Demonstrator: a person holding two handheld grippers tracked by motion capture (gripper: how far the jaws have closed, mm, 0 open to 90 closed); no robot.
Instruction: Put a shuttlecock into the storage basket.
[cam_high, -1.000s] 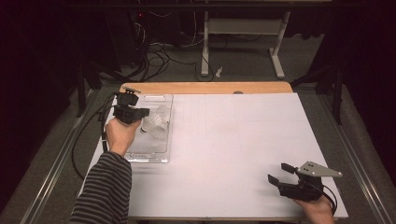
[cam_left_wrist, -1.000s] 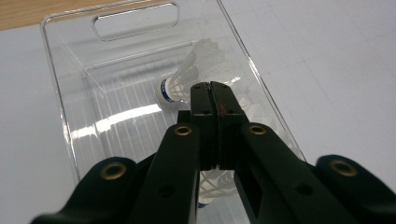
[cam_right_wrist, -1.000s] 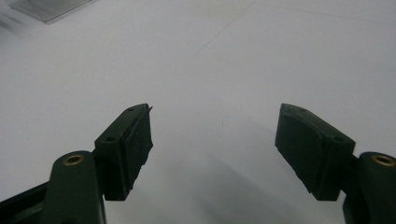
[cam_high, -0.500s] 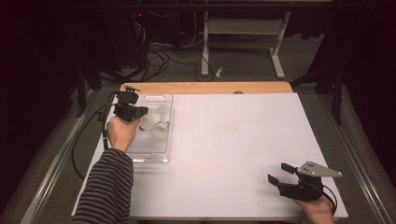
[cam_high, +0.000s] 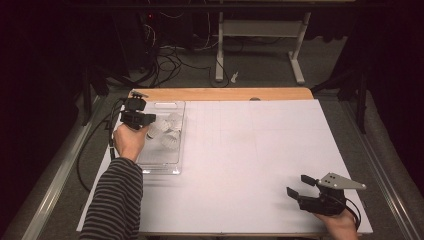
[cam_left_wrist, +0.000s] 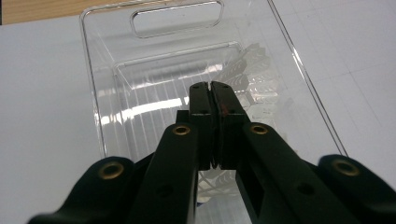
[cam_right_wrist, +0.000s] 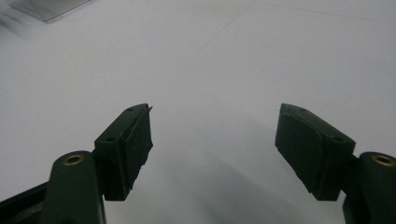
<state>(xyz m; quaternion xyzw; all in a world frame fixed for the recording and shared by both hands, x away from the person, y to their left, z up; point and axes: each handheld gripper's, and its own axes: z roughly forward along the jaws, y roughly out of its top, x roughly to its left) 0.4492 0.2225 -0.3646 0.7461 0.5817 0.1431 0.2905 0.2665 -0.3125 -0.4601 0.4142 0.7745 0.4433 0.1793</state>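
Right now your left gripper hangs over the clear, rectangular plastic tray at the left edge of the white paper-covered table. In the left gripper view its two black jaws are pressed together, pad against pad, with nothing caught between them. Beyond those closed tips you look down into the tray, whose ribbed floor and slotted handle cut-out at the far end are plain to see.

Inside the tray lie white feathered shuttlecocks, grouped toward its far right part as the high view shows it. In the left gripper view their feather skirts sit just past and to the right of your closed jaws; whether the tips touch them I cannot tell.

Your left hand wraps the gripper's body from below, the striped sleeve running back to the bottom edge of the high view.

Your right gripper rests low near the table's near right corner, well apart from the tray. Its jaws stand wide open in the right gripper view, with bare white table surface between them and nothing held. A grey three-cornered plate sits on top of it.
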